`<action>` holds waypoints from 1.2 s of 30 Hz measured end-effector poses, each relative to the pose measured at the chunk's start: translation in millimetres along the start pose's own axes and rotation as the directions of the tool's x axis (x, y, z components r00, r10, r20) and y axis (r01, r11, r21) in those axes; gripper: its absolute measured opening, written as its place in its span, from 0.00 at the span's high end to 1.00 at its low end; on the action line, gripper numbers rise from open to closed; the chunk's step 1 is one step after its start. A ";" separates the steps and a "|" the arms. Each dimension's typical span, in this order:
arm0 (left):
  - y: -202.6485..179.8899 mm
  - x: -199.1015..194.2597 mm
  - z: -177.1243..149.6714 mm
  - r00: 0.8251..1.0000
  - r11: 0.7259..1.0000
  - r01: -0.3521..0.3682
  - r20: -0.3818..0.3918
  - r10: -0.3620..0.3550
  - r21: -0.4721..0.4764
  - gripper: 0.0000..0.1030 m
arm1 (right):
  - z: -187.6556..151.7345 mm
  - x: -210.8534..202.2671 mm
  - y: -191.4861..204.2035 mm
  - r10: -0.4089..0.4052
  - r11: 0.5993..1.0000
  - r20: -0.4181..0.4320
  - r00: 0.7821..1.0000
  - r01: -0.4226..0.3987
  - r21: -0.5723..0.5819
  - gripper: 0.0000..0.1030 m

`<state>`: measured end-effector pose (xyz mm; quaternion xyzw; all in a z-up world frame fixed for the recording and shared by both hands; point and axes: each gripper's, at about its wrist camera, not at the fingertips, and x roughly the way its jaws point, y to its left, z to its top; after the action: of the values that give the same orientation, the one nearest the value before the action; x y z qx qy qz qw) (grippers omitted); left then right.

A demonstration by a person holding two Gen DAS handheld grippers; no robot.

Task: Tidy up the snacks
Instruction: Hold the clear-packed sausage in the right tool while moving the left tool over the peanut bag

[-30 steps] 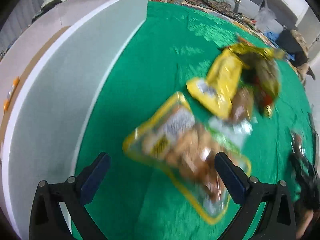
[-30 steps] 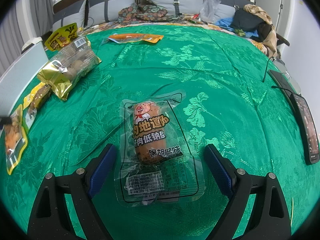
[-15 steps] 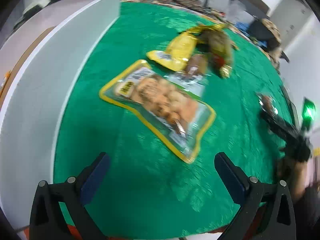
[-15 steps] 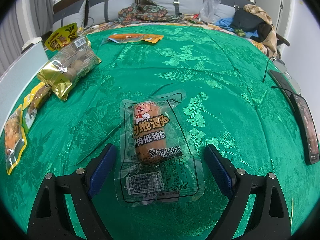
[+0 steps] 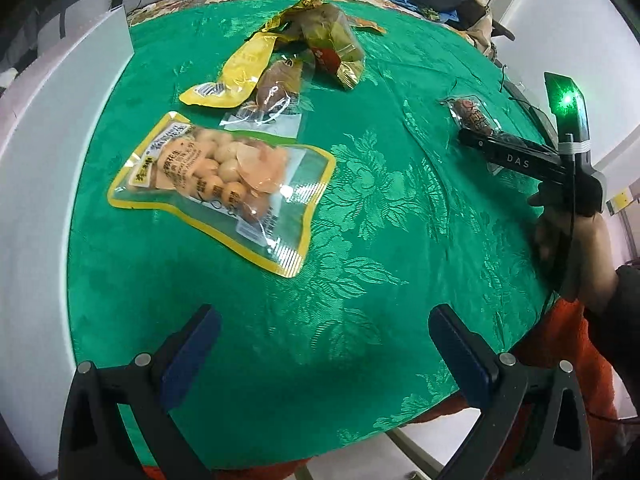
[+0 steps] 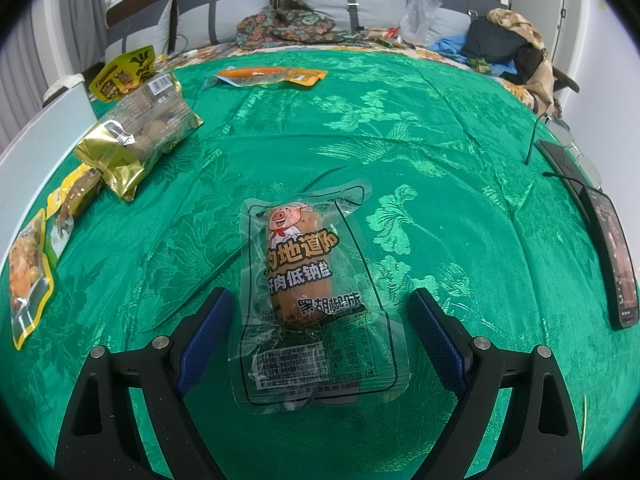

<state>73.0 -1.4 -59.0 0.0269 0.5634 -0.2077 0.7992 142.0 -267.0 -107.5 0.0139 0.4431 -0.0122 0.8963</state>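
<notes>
Right wrist view: the right gripper (image 6: 320, 328), jaws spread wide, straddles a glossy clear-film sausage pack (image 6: 308, 300) lying flat on the green brocade surface (image 6: 440, 160). The left gripper (image 5: 324, 352) hangs empty, jaws apart.

Sausage pack (image 6: 304, 280): "肉地道肠", "好肉低钠盐", "黑胡椒味", pig-chef cartoon on top. Right gripper (image 5: 516, 156) body: "DAS". Other packs' print and barcodes are illegible.
</notes>
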 end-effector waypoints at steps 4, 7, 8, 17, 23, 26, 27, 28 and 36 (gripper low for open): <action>-4.9 -1.1 -0.1 1.000 1.000 0.017 0.000 -0.017 0.019 0.01 | 0.0 0.1 0.0 0.000 1.000 0.000 1.000 0.000 0.000 0.11; -6.2 -0.1 1.0 1.000 1.000 0.010 -0.003 -0.010 0.020 0.01 | 0.0 0.0 -0.1 0.001 1.000 0.000 1.000 -0.001 0.000 0.11; -5.1 -1.5 2.0 1.000 1.000 0.016 -0.002 -0.016 0.015 0.01 | 0.0 0.0 -0.1 0.001 1.000 0.000 1.000 -0.001 0.001 0.11; -15.2 -14.0 18.3 0.997 0.975 -0.071 -0.021 0.078 0.210 0.01 | -0.1 0.0 -0.4 0.002 1.000 0.001 1.000 -0.002 0.001 0.11; -21.6 2.9 7.8 0.988 0.957 -0.043 -0.127 0.083 0.288 0.01 | 0.0 -0.1 -0.4 0.002 1.000 0.001 1.000 -0.002 0.001 0.11; -22.4 8.5 4.4 0.988 0.967 0.025 -0.153 0.015 0.253 0.01 | -0.1 0.0 -0.5 0.002 1.000 0.001 1.000 -0.002 0.001 0.11; -22.4 11.1 4.2 0.988 0.970 0.037 -0.157 0.001 0.241 0.01 | 0.0 -0.1 -0.4 0.002 1.000 0.001 1.000 -0.002 0.001 0.11; -22.1 14.5 4.6 0.987 0.973 0.043 -0.159 -0.006 0.229 0.01 | 0.0 0.0 -0.4 0.002 1.000 0.001 1.000 -0.002 0.001 0.11; -20.1 33.4 16.9 0.985 0.985 0.099 -0.157 -0.076 0.139 0.01 | 0.1 -0.2 -0.6 0.002 1.000 0.001 1.000 -0.002 0.001 0.11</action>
<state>90.1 -34.5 -79.4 0.0762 0.6064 -0.2808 0.7401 141.9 -267.6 -107.3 0.0148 0.4428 -0.0114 0.8964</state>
